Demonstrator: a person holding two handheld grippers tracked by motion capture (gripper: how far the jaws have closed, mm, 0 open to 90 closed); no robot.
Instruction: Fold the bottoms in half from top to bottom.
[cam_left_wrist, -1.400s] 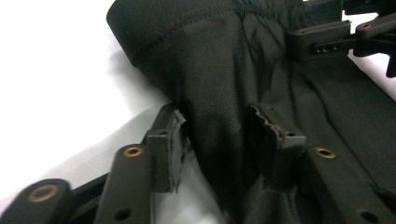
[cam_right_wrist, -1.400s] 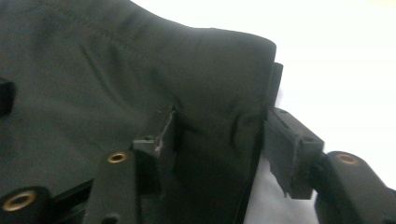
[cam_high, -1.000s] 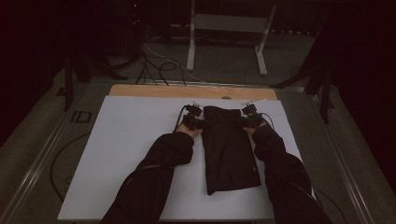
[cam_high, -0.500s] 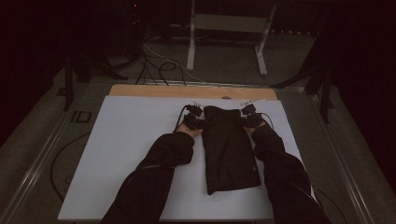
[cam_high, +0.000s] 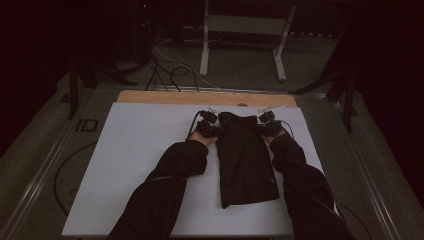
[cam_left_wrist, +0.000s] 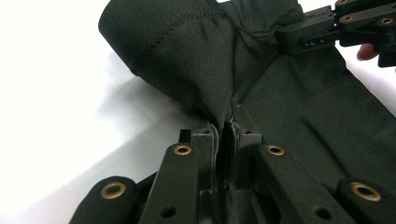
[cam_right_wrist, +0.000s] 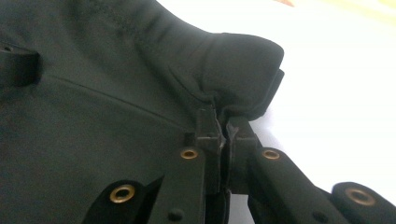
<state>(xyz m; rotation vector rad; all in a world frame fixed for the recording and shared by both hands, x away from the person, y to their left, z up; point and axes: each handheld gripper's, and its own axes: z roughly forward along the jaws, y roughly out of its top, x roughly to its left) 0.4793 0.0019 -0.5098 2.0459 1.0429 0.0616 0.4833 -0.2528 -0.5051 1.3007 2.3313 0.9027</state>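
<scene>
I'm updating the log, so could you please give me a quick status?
Left gripper and right gripper both shut on dark garment, far end. Garment lies on white table. Nothing in the way.

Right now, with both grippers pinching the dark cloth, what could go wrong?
1. The left gripper and right gripper each pinch only a thin fold at the far end of the dark garment, so it might slip out if lifted.
2. The near end lies loose on the white table, so it may drag or unfold.

One dark garment (cam_high: 246, 160), two claws, left claw (cam_high: 208, 126), right claw (cam_high: 268, 124), one white table (cam_high: 140, 165), perhaps several floor cables (cam_high: 170, 70)
</scene>
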